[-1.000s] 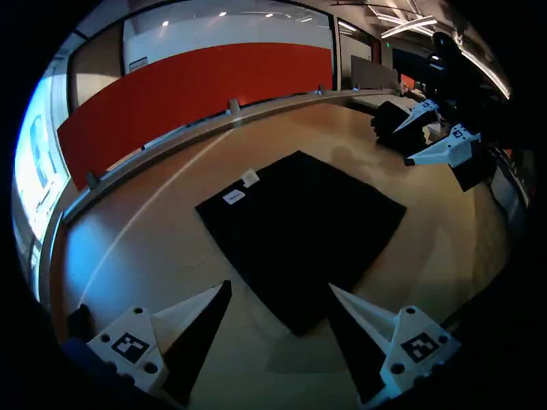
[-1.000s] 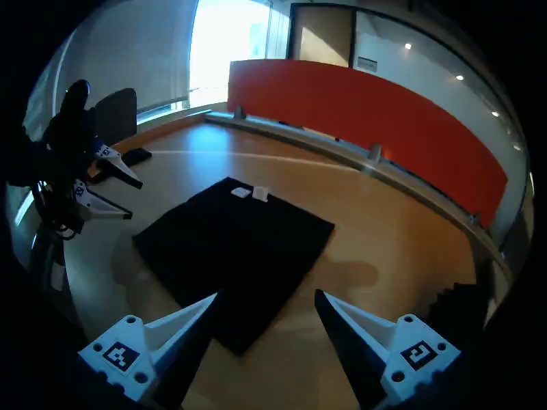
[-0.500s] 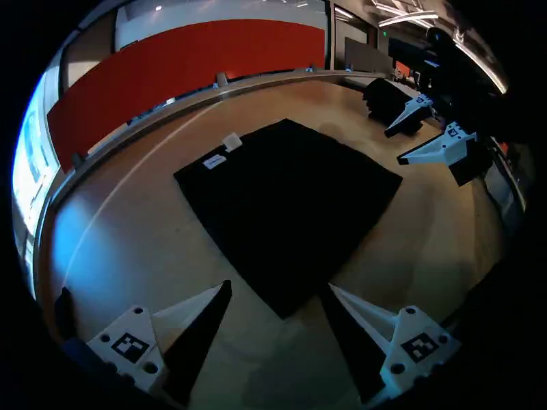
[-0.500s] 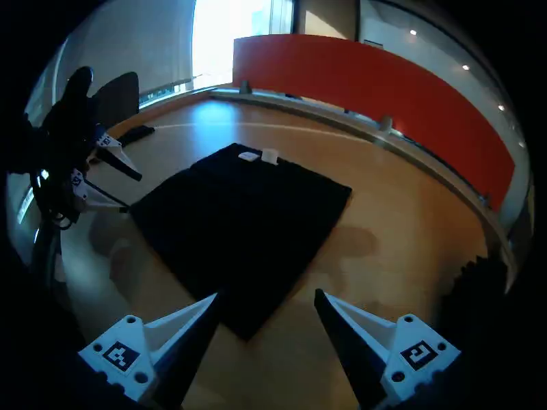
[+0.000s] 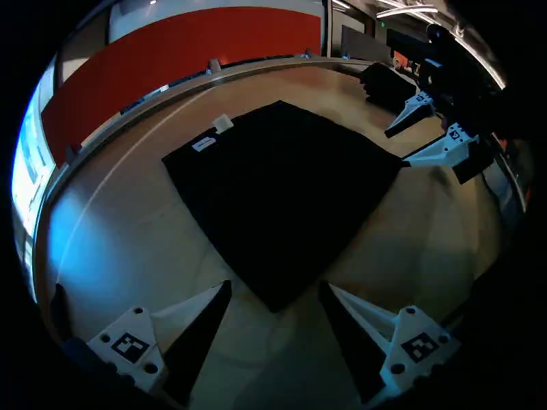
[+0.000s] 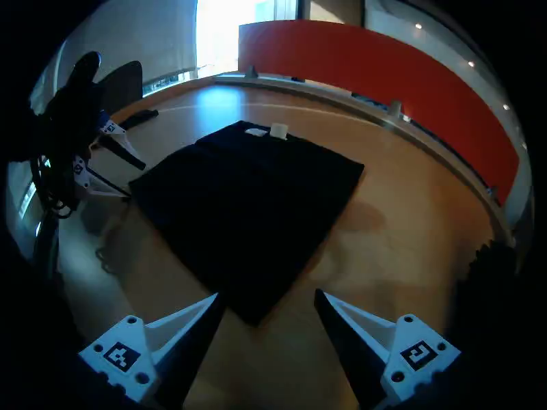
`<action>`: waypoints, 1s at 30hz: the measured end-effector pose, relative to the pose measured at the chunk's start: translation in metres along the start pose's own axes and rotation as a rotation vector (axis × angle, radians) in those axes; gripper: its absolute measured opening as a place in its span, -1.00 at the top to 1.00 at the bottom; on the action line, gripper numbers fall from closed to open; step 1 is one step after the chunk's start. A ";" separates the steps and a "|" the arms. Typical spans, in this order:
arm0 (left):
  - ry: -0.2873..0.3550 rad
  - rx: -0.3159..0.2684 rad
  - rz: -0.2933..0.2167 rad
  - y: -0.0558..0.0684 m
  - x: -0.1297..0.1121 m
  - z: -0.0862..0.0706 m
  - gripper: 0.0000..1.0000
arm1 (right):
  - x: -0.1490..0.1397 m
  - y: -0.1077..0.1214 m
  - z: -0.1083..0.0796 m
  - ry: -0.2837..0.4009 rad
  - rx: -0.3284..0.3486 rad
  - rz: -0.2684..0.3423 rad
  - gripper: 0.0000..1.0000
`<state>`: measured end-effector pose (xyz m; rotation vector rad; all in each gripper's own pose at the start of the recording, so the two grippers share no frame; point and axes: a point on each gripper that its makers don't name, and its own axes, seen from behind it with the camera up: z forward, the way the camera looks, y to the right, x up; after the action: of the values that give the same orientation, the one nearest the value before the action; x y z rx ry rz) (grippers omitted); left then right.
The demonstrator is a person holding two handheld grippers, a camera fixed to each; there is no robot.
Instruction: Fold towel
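Drawn lower and closer over the last second: more of the towel (image 5: 280,198) in the left gripper view, its nearest corner now just ahead of the gap of the left gripper (image 5: 273,285). Much the same in the right gripper view, with the neighbouring corner just ahead of the right gripper (image 6: 267,294).

Largest first: a broad worktop (image 5: 123,225) of smooth, glossy wood, backed along its far edge by a flat red partition (image 5: 184,55). Spread flat near the middle of the worktop, corner-on to both cameras: the towel, black, roughly square, matte, with no fold in it yet. Then two pairs of white, wedge-shaped, pointed fingers, both parted wide and holding nothing. Smallest: two white tags on the towel's far edge, one lying flat (image 5: 203,143), one standing up (image 5: 222,123).

Judged as the reach before the first grasp. To do it well:
- Come down on each near corner and slip one finger under the hem.
- Pinch a little way in from the tip.
- Raise both corners together and level.
- Carry them over toward the far edge with the cloth taut between, to avoid a skewed crease.

Probably limp cloth, with its thin edge hard to catch on so slick a surface.
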<state>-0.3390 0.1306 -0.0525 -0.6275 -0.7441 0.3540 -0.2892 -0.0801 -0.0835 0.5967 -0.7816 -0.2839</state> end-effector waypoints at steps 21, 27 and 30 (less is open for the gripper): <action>-0.018 -0.010 -0.025 -0.001 -0.003 0.000 -0.74 | -0.013 -0.011 0.004 -0.023 0.054 -0.014 -0.43; -0.021 -0.001 -0.040 -0.001 -0.004 0.000 -0.60 | -0.013 -0.012 0.004 -0.024 0.064 -0.022 -0.28; -0.025 0.002 -0.045 -0.001 -0.004 0.000 -0.54 | -0.013 -0.012 0.004 -0.026 0.069 -0.025 -0.15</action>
<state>-0.3414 0.1276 -0.0537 -0.6043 -0.7803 0.3221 -0.3010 -0.0856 -0.0965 0.6692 -0.8118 -0.2891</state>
